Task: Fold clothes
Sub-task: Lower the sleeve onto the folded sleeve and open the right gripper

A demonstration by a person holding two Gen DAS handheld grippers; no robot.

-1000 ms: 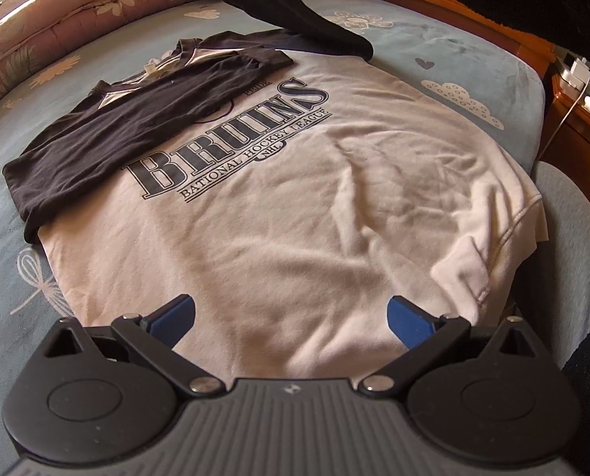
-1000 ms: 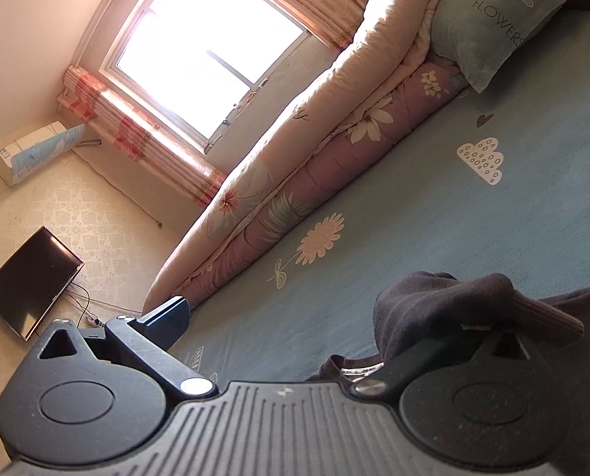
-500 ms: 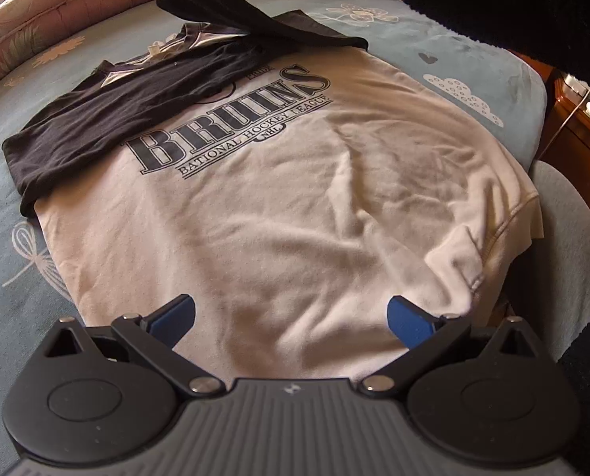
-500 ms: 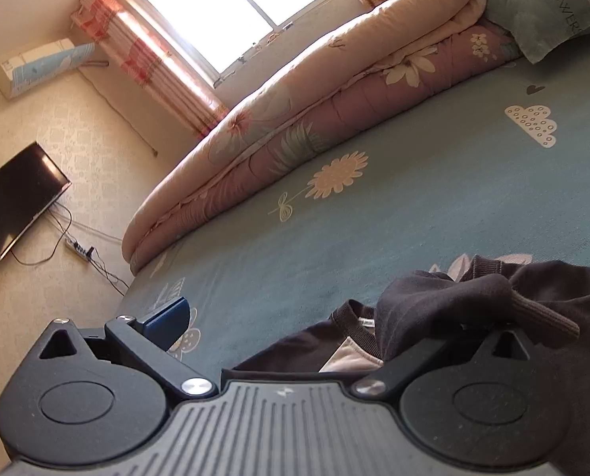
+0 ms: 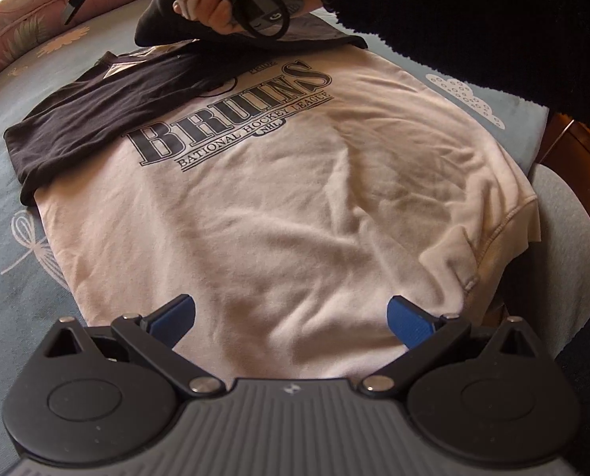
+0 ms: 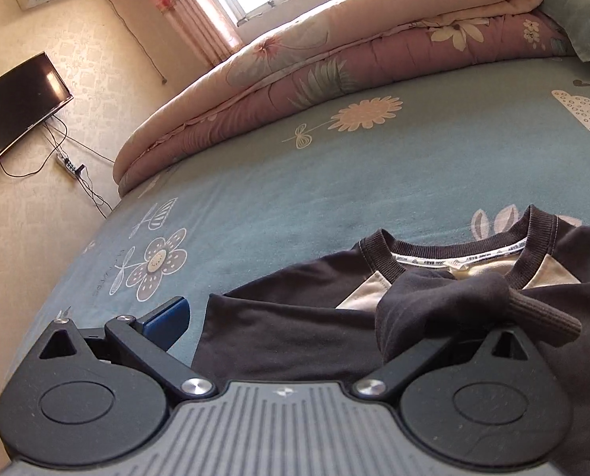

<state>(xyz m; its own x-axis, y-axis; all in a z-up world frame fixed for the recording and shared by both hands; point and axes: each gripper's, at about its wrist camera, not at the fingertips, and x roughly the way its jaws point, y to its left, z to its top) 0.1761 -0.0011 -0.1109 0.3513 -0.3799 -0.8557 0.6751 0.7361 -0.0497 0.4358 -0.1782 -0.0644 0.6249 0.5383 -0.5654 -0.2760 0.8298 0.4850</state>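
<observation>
A cream sweatshirt [image 5: 295, 206] printed "BRUINS" lies face up on the bed. One dark sleeve [image 5: 108, 119] is folded across its chest. My left gripper [image 5: 291, 317] hovers open over the hem, with nothing between its blue pads. My right gripper [image 6: 307, 317] stands wide open just short of the dark collar [image 6: 453, 254]. The other dark sleeve's cuff [image 6: 473, 305] is draped over its right finger and hides that pad. In the left wrist view a hand [image 5: 211, 8] holds that gripper above the shoulder, the sleeve bunched under it.
The blue patterned sheet [image 6: 295, 178] spreads beyond the collar. A rolled floral quilt [image 6: 334, 59] and a pillow [image 6: 572, 12] lie along the far side. A wooden bed frame [image 5: 580, 150] and a grey cushion [image 5: 564, 218] sit right of the hem. A TV [image 6: 17, 99] hangs on the wall.
My right gripper has come down and inward with the dark sleeve on its finger, from facing the window to just above the collar. My left gripper has barely moved.
</observation>
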